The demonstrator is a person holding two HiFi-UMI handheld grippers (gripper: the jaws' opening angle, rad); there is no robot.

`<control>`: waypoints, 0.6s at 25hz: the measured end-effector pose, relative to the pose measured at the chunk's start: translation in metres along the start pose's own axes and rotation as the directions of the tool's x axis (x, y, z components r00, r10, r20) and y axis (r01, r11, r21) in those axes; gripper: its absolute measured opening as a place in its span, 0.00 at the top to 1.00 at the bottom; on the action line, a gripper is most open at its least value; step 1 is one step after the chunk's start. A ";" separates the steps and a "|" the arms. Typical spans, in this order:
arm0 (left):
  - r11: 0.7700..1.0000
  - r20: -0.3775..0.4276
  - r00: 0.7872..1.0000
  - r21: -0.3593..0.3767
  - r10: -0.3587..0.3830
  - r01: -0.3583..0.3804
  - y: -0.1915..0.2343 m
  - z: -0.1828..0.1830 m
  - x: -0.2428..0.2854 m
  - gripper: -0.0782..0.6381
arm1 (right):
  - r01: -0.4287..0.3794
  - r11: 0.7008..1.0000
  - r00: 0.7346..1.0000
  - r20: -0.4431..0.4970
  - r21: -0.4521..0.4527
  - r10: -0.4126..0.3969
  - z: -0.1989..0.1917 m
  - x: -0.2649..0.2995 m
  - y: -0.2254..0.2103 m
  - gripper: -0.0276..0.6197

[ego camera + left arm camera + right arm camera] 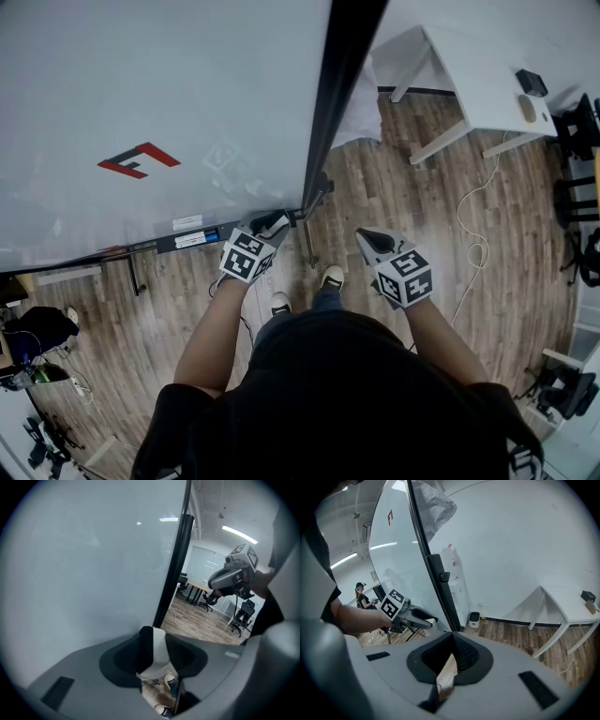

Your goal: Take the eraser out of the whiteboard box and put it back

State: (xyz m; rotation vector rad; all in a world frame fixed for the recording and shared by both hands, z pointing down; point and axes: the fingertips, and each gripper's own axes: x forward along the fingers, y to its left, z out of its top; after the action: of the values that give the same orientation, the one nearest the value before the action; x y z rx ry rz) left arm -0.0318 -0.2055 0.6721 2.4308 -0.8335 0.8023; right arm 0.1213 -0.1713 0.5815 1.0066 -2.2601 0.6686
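**Eraser out of the box, clamped in the left fingers**

Left gripper (272, 223) sits at the lower right corner of the whiteboard (141, 94), tips angled down. In my left gripper view its fingers stand wide and clamp a white block, the eraser (160, 654), near their tips. Floor (403, 187) and the person's shoes (331, 277) show through the gap under it. So the eraser is in the air, clear of the whiteboard box (211, 234) (dark, two white labels, on the board's bottom rail). The box lies just left of that gripper in the head view. I can't see inside it from here.

Right gripper (373, 239) hangs beside the left one, off the board's black edge, over the wood floor. Its fingers (464, 656) meet at the tips with nothing between them, only a sliver of floor behind.

Red and black logo (138, 159) on the board face. A white bench (469, 75) stands well off at the upper right with a small black device (532, 82) on it. A white cable (466, 220) trails across the floor near it.
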 end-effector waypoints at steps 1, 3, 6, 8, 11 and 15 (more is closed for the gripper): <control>1.000 -0.001 1.000 -0.001 -0.002 0.002 0.000 0.000 0.000 0.65 | 0.000 1.000 1.000 0.000 0.000 0.000 0.000 0.000 0.000 0.97; 1.000 -0.003 1.000 -0.004 -0.004 0.004 0.000 0.000 0.000 0.65 | 0.001 1.000 1.000 -0.001 0.001 -0.001 0.000 0.000 0.000 0.97; 1.000 -0.006 1.000 -0.003 -0.007 0.007 -0.001 0.000 0.000 0.66 | 0.001 1.000 1.000 -0.001 0.001 -0.001 -0.001 0.000 0.001 0.97; 1.000 -0.007 1.000 -0.003 -0.010 0.010 -0.001 -0.001 0.001 0.66 | 0.000 1.000 1.000 -0.002 0.000 0.000 -0.001 0.001 0.001 0.97; 1.000 -0.015 1.000 0.002 -0.008 0.008 -0.001 -0.001 0.001 0.66 | -0.001 1.000 1.000 -0.002 -0.001 0.001 0.000 0.001 0.002 0.97; 1.000 -0.019 1.000 0.004 -0.002 0.002 0.000 0.000 0.000 0.67 | 0.000 1.000 1.000 0.002 -0.004 0.000 0.000 0.000 0.003 0.97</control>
State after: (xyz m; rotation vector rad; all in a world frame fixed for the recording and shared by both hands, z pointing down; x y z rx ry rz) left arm -0.0320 -0.2053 0.6726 2.4230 -0.8226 0.8256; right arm 0.1192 -0.1699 0.5805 1.0060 -2.2618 0.6632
